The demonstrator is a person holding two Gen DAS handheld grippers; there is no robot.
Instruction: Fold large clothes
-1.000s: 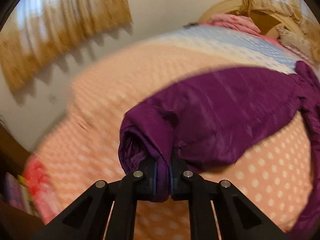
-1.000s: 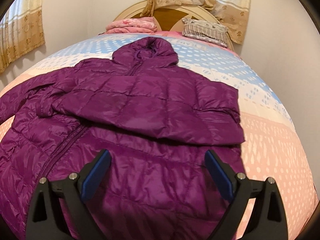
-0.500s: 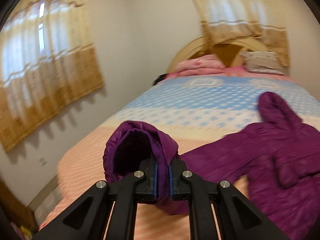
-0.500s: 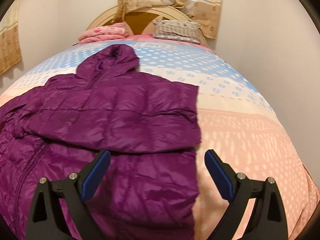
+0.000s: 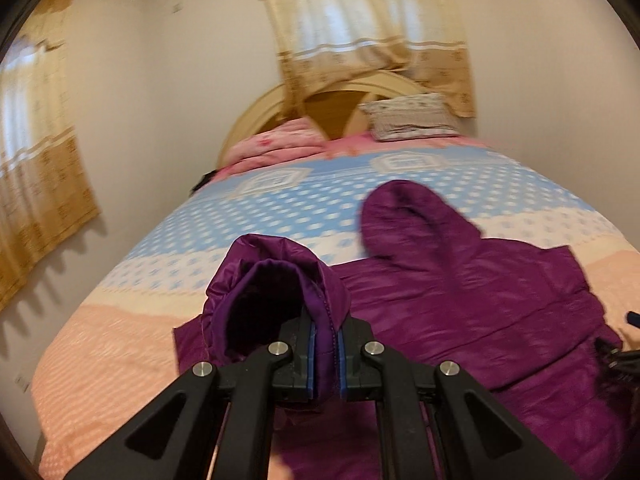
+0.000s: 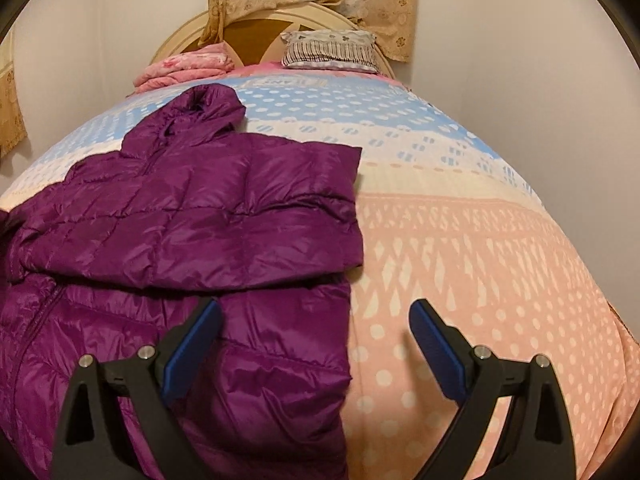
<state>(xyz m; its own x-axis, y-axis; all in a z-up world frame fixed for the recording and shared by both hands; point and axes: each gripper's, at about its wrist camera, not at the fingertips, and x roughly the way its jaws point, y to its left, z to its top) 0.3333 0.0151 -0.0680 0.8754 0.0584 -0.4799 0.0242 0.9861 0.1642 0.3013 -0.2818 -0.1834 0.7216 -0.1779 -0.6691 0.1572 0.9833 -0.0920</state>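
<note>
A wide bed (image 6: 480,240) fills the room, covered by a soft spread patterned with white dots on peach near and blue far. At the far end, an arched wooden headboard (image 6: 256,36), a striped pillow (image 6: 330,54) and a folded pink blanket (image 6: 184,68).

On the left half of the bed lies a large purple hooded puffer jacket (image 6: 200,232), front up, hood (image 6: 208,106) pointing far. Its shell is glossy, quilted in horizontal channels, puffy and crumpled. One sleeve is already folded across the chest. It looks light, limp and slippery, so it likely slides and springs back unless it is held at seams, cuffs or hem edges.

The left claw (image 5: 325,354) is pressed together, pinching the rim of the other sleeve's cuff (image 5: 276,296), which gapes open like a dark tube, lifted above the bed.

The right claw (image 6: 316,344) is spread wide and holds nothing, hovering near the jacket's right hem edge.
</note>
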